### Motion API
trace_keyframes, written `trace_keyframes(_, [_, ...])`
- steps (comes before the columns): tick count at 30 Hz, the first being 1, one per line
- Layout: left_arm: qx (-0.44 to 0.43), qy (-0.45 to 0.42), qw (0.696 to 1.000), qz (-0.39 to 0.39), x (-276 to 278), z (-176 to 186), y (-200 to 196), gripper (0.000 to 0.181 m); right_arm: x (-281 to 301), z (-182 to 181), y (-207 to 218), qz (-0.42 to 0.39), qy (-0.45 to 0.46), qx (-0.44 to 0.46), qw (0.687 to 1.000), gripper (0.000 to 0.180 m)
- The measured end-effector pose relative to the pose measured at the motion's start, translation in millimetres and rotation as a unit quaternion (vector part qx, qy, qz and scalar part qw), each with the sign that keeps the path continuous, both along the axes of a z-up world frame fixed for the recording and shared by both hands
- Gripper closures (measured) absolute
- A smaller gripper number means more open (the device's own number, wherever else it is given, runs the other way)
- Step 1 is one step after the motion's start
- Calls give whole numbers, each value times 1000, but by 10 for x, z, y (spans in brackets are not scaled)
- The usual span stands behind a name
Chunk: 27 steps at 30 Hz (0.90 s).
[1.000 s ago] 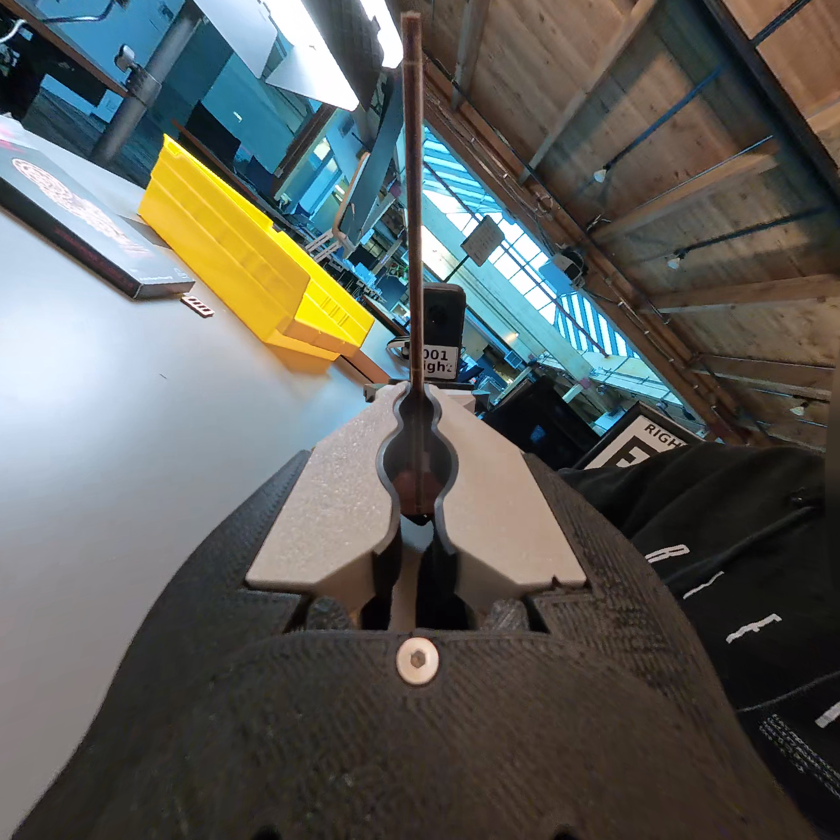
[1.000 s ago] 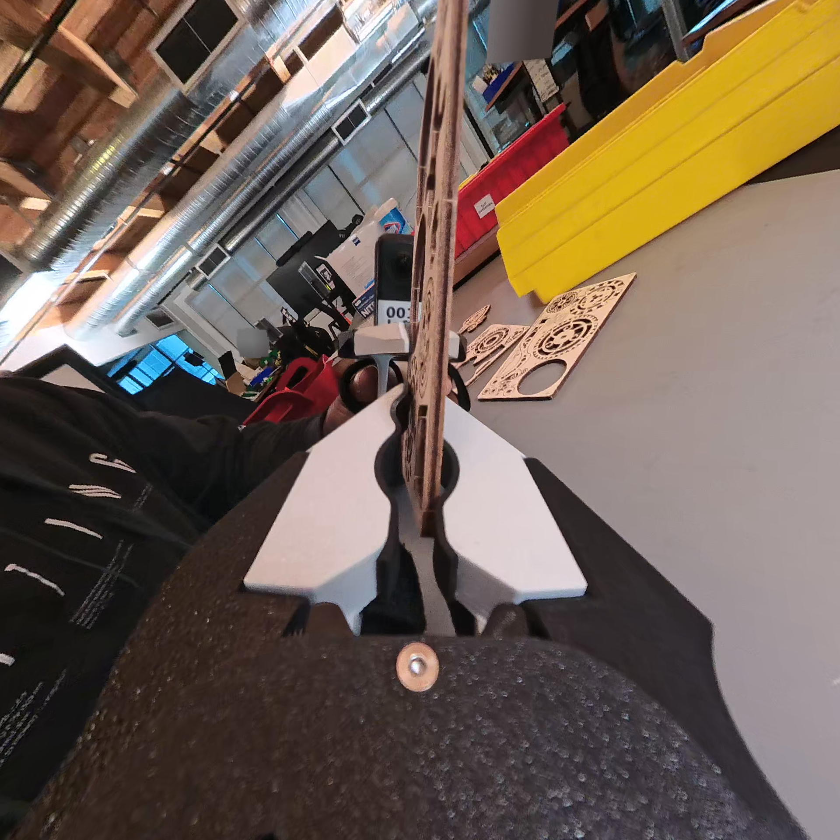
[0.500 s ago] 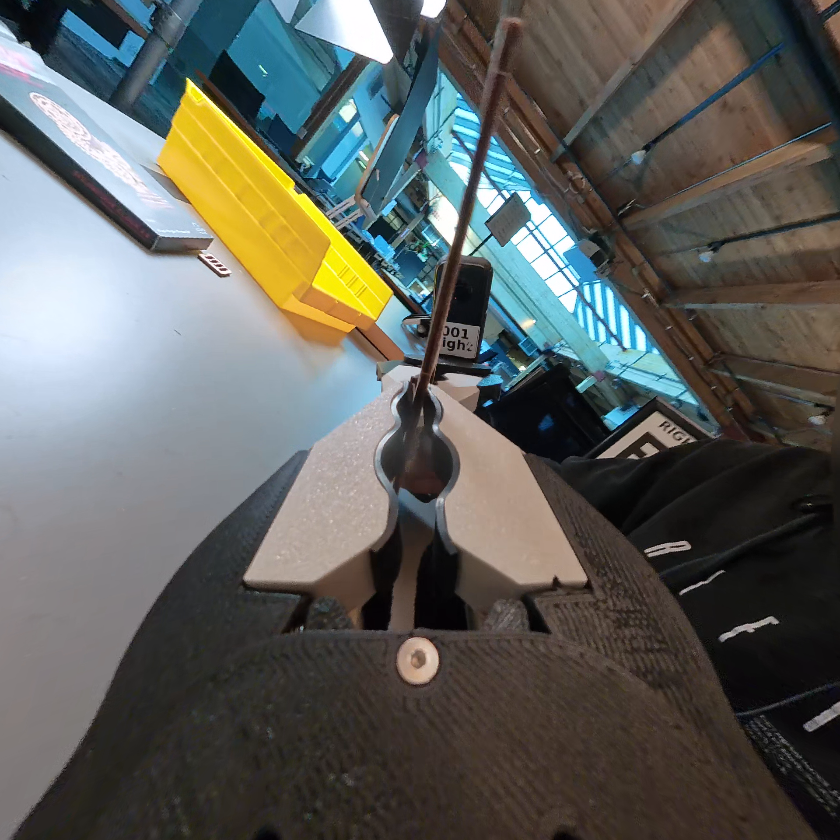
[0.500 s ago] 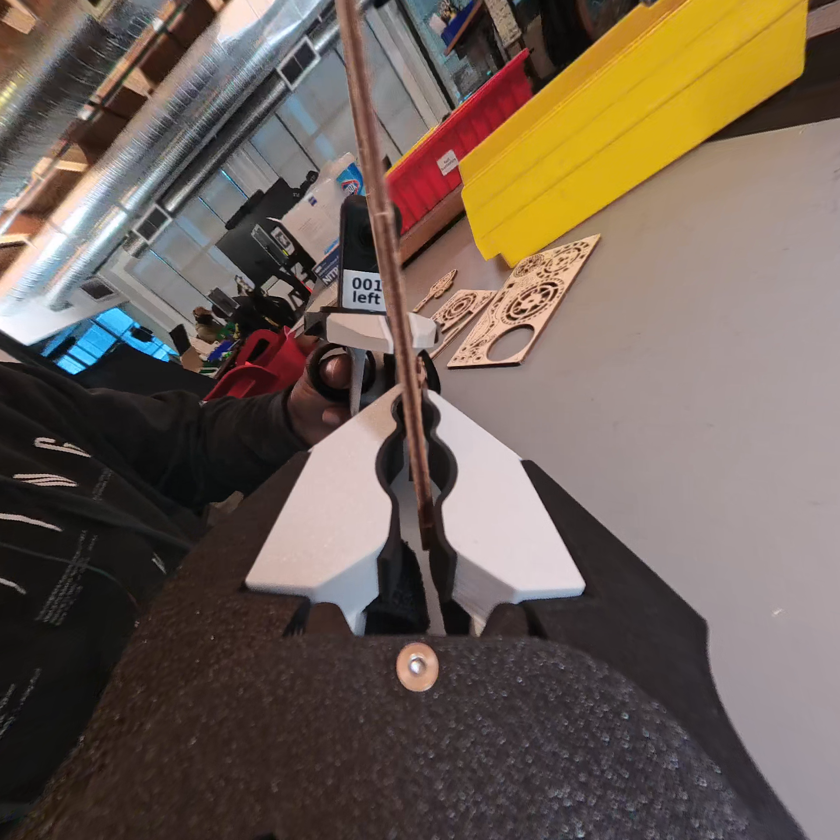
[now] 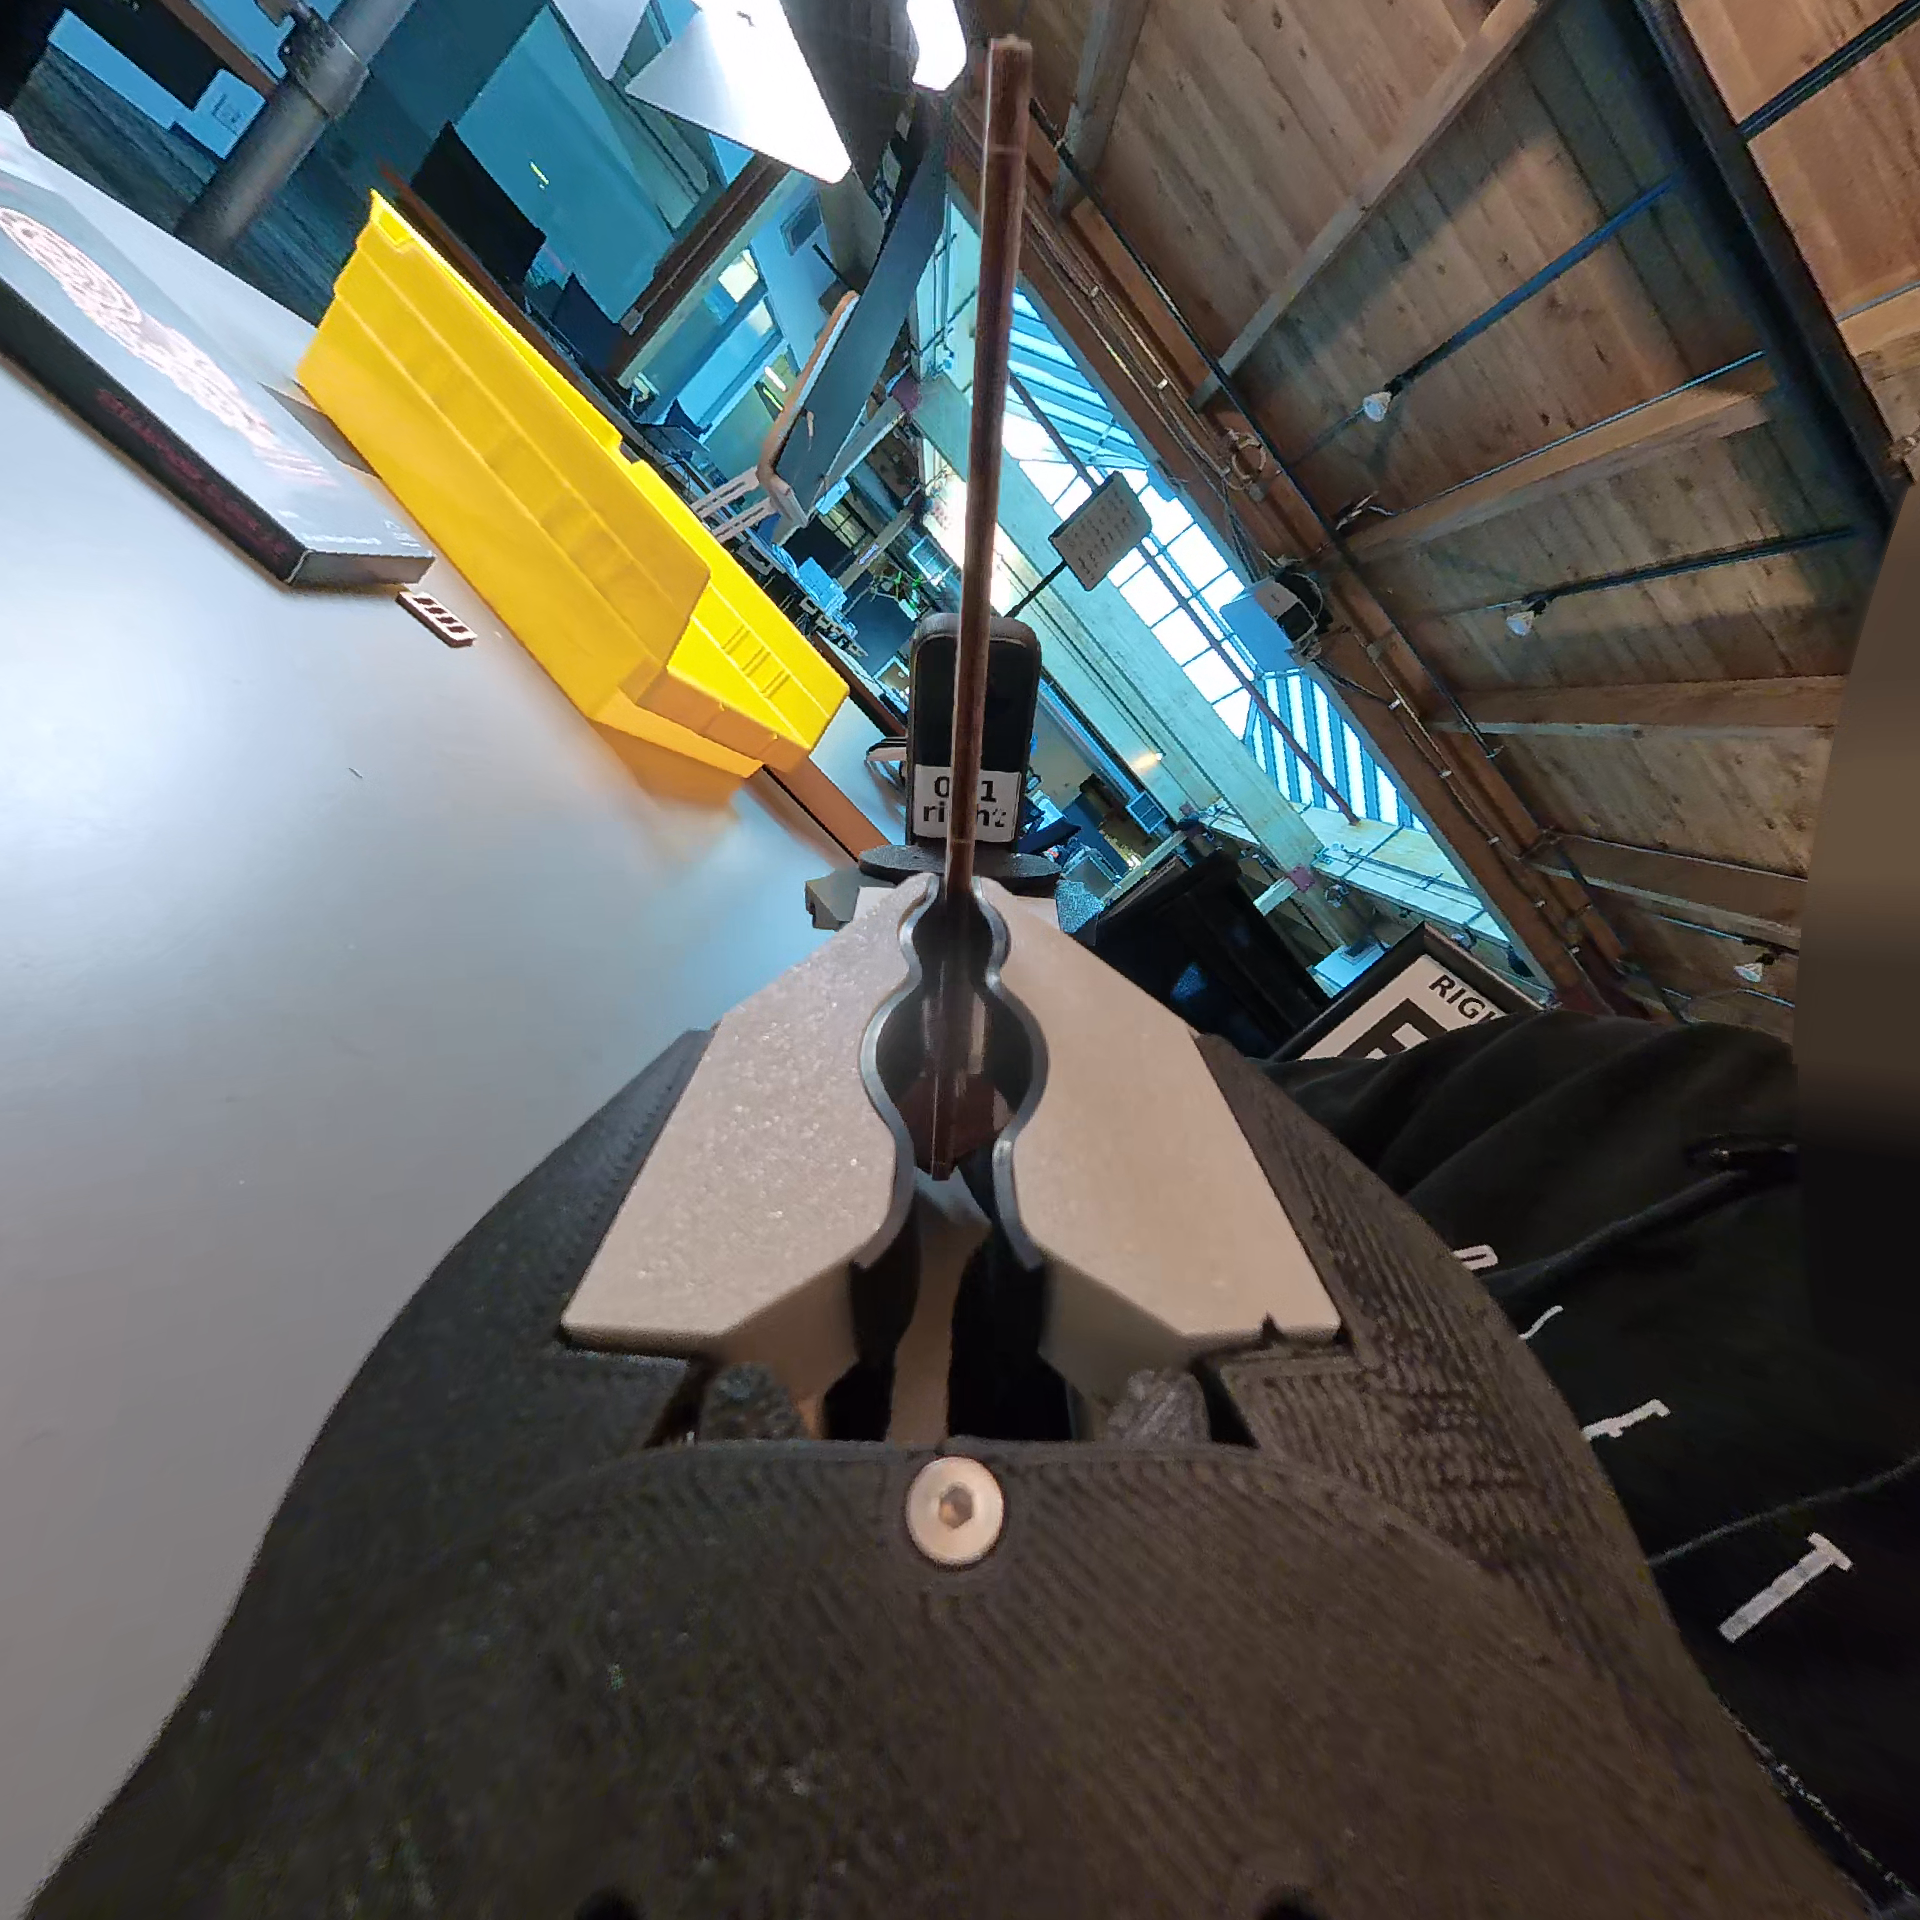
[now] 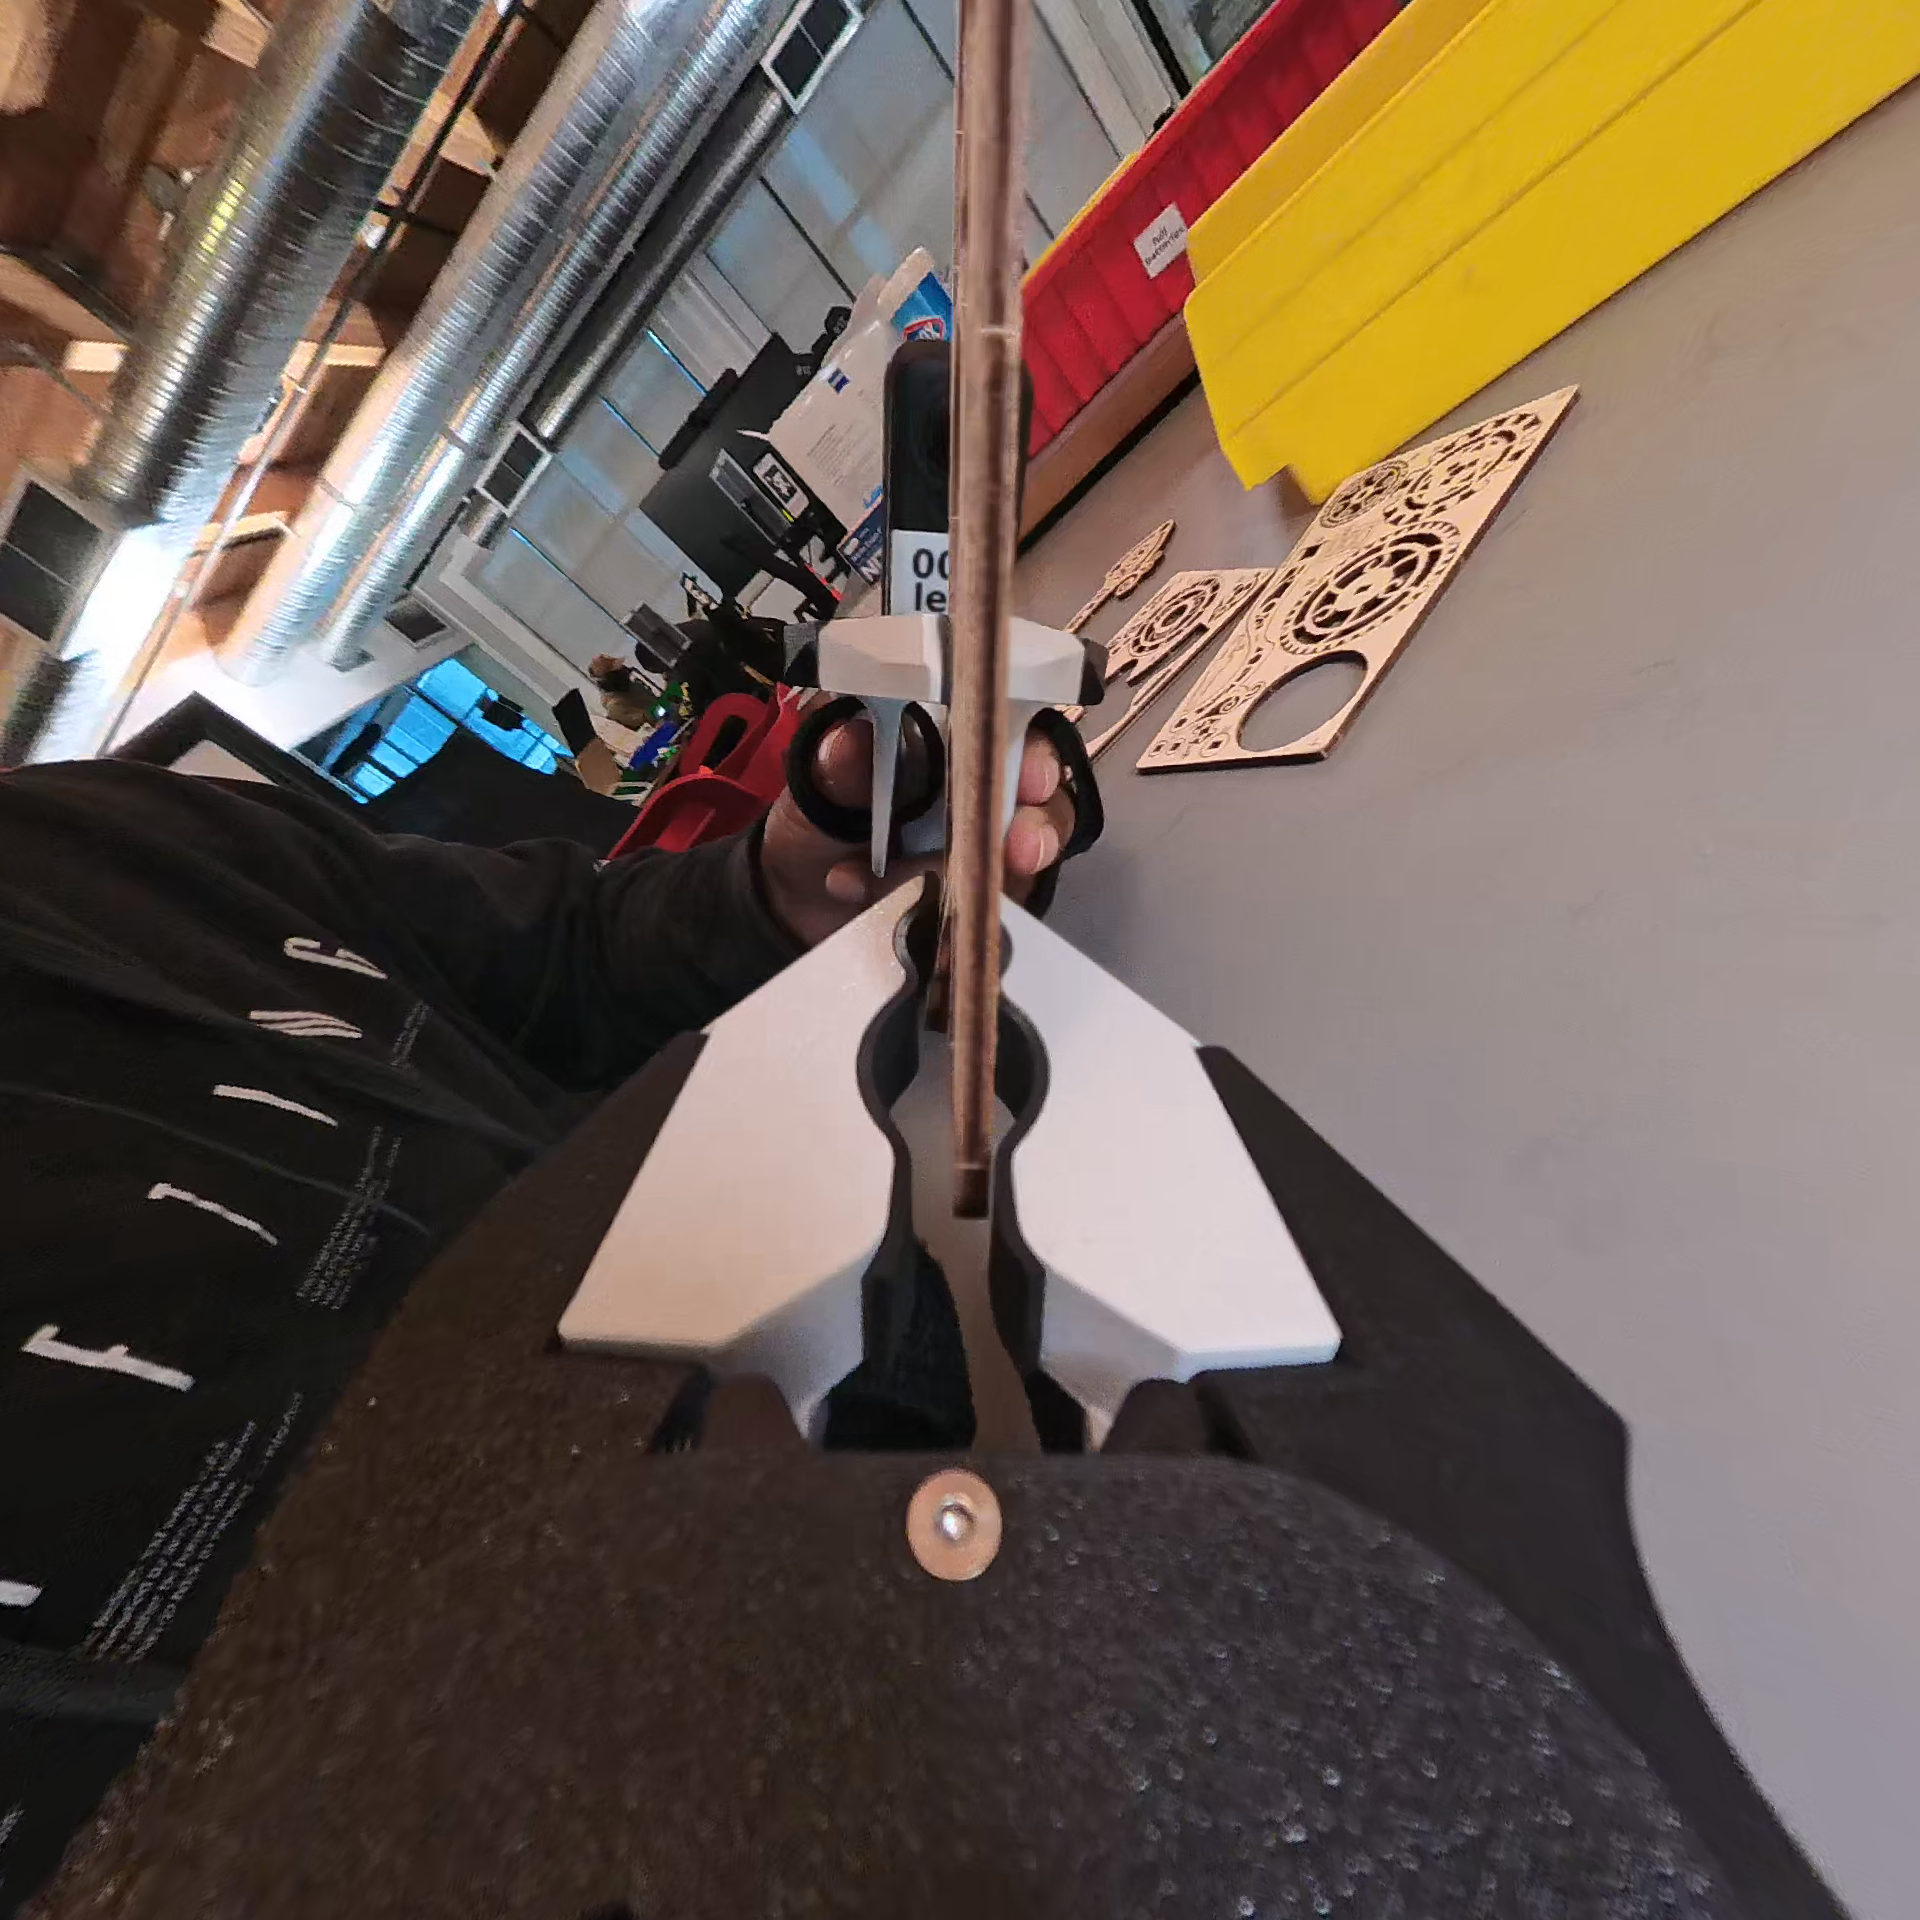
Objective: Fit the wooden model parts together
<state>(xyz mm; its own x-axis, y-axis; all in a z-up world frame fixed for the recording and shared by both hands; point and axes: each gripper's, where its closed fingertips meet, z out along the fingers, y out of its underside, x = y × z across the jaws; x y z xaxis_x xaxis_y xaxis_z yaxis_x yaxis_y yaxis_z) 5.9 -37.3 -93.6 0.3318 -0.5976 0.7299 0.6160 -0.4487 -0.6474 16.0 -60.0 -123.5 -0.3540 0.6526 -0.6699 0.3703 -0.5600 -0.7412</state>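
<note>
A thin wooden model sheet (image 5: 985, 499) stands edge-on between my two grippers, which face each other. My left gripper (image 5: 954, 906) is shut on one edge of it. My right gripper (image 6: 961, 920) is shut on the opposite edge of the same sheet (image 6: 982, 520). The sheet is held in the air above the grey table (image 6: 1558, 1039). The right gripper also shows behind the sheet in the left wrist view (image 5: 971, 748), and the left gripper in the right wrist view (image 6: 883, 655), held by a hand (image 6: 831, 831). The sheet's faces are hidden.
More laser-cut wooden sheets (image 6: 1361, 603) and smaller pieces (image 6: 1184, 623) lie flat on the table before yellow bins (image 6: 1507, 239) and a red bin (image 6: 1112, 291). A black box (image 5: 156, 353), a small wooden piece (image 5: 436, 618) and a yellow bin (image 5: 520, 488) lie on the other side. A black sleeve (image 6: 312, 1039) is close by. Both grippers' tips are close together, under 4 cm apart.
The sheet leaned sideways in both views half a second ago and now stands straight and edge-on again. Both grippers kept their hold on it.
</note>
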Motion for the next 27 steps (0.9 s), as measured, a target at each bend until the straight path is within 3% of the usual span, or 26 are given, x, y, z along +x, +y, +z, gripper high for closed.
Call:
trace_keyframes(6, [9, -13, 999, -51, 104, 54, -93, 163, 45, 203, 38, -5, 50, -34, 998, 179])
trace_keyframes(12, [20, 84, 993, -82, 339, -75, -136, 178, 85, 287, 124, -12, 65, -62, 996, 178])
trace_keyframes(17, [-8, 98, 991, -94, 339, -165, -160, 179, 73, 196, 99, -18, 52, 8, 998, 179])
trace_keyframes(27, [-51, 124, 988, -77, 310, -291, -101, 178, 49, 61, 157, -32, 18, 37, 999, 179])
